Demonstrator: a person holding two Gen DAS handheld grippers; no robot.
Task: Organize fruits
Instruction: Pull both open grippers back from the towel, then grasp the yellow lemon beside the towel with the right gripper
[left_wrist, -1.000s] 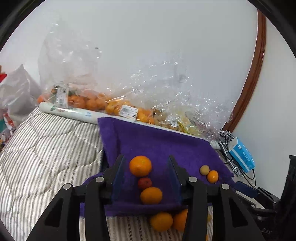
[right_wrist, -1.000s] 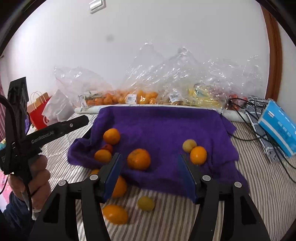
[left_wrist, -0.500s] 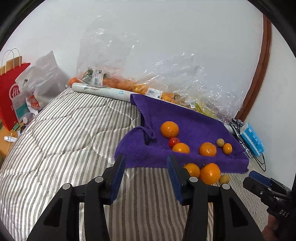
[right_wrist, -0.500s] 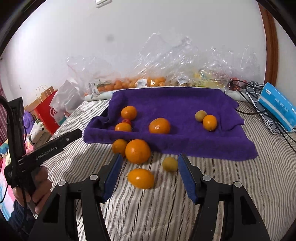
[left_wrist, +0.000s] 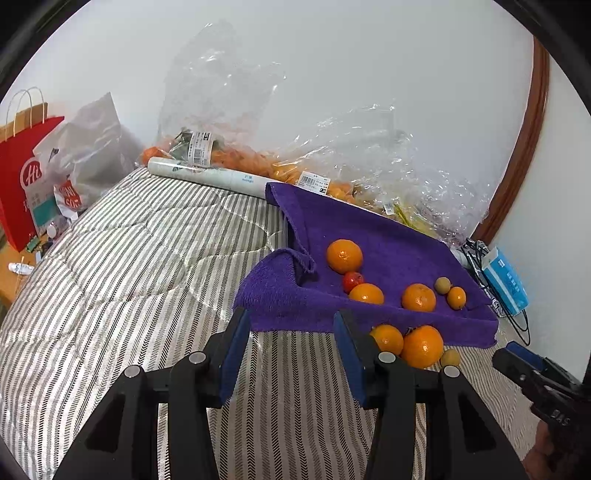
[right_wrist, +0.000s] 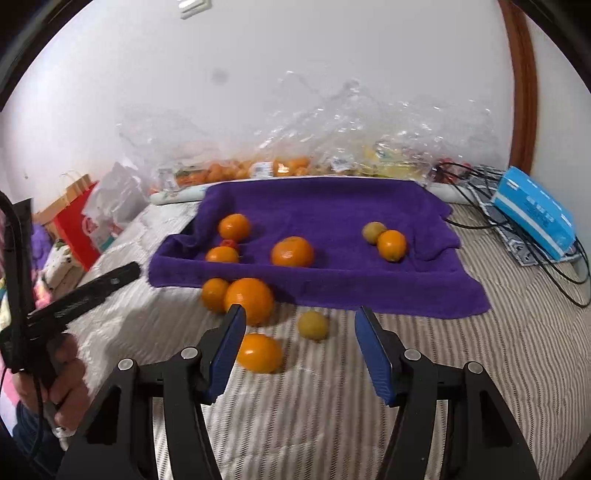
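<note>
— How many pieces of fruit lie on the purple towel (right_wrist: 332, 206)?
— Six: four oranges (right_wrist: 291, 252), one small red fruit (left_wrist: 352, 281) and one small yellow-green fruit (right_wrist: 373, 232).
— And loose on the striped bed (right_wrist: 369, 406), in front of the towel?
— Four: three orange ones (right_wrist: 249, 300) and one yellow-green one (right_wrist: 313, 325).
— So ten loose pieces in all?
— Yes: seven orange, two yellow-green, one red.
— Towels?
— One.
— Bags?
— One red paper bag (left_wrist: 20, 173). The clear plastic bags (left_wrist: 369, 155) of fruit by the wall overlap; I cannot count them, nor the fruit inside.
— Anything else?
— One blue box (right_wrist: 535, 214) and one white roll (left_wrist: 207, 176).
</note>
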